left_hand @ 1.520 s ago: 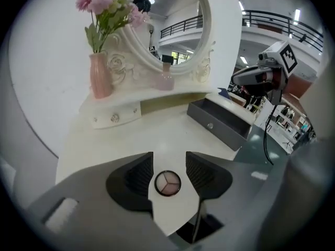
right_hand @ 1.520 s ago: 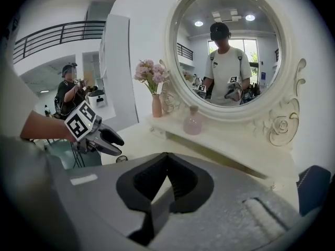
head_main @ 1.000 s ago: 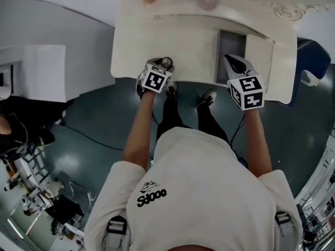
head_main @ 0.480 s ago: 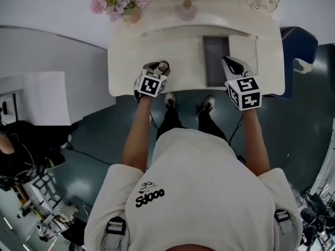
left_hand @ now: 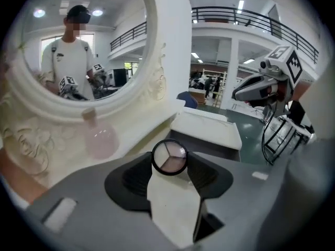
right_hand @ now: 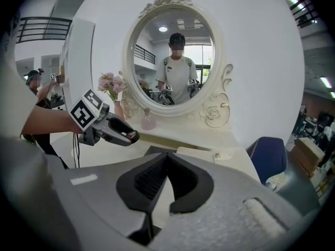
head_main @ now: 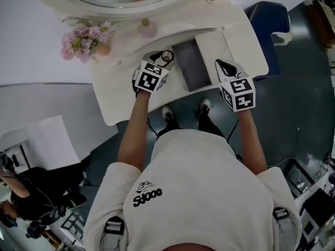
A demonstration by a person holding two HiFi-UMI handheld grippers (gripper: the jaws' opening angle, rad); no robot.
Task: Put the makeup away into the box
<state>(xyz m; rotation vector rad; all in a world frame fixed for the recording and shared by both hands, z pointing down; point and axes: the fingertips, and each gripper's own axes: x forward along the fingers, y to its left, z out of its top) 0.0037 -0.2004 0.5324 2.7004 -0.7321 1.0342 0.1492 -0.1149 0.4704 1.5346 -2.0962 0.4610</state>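
Note:
A round black compact [left_hand: 169, 157] with pale powder shades sits between the fingertips of my left gripper [left_hand: 169, 163], which is shut on it. In the head view the compact [head_main: 167, 56] and left gripper [head_main: 163, 61] hang over the white dressing table [head_main: 120, 101], just left of the open box [head_main: 189, 67]. The box has a dark inside and a white lid [head_main: 222, 46] lying open to its right. From the left gripper view the box [left_hand: 207, 149] lies just beyond the compact. My right gripper [head_main: 222, 66] hovers at the lid's near edge. It is shut and holds nothing [right_hand: 167, 156].
A pink bottle [head_main: 148, 29] and a vase of pink flowers [head_main: 84, 38] stand at the back by the oval mirror [right_hand: 172, 61]. A blue chair [head_main: 269, 17] is beyond the table's right end. The person's legs stand at the table's front edge.
The left gripper has carried the compact up from the table's front edge to beside the open box. The right gripper has shifted slightly. The head view has swung round.

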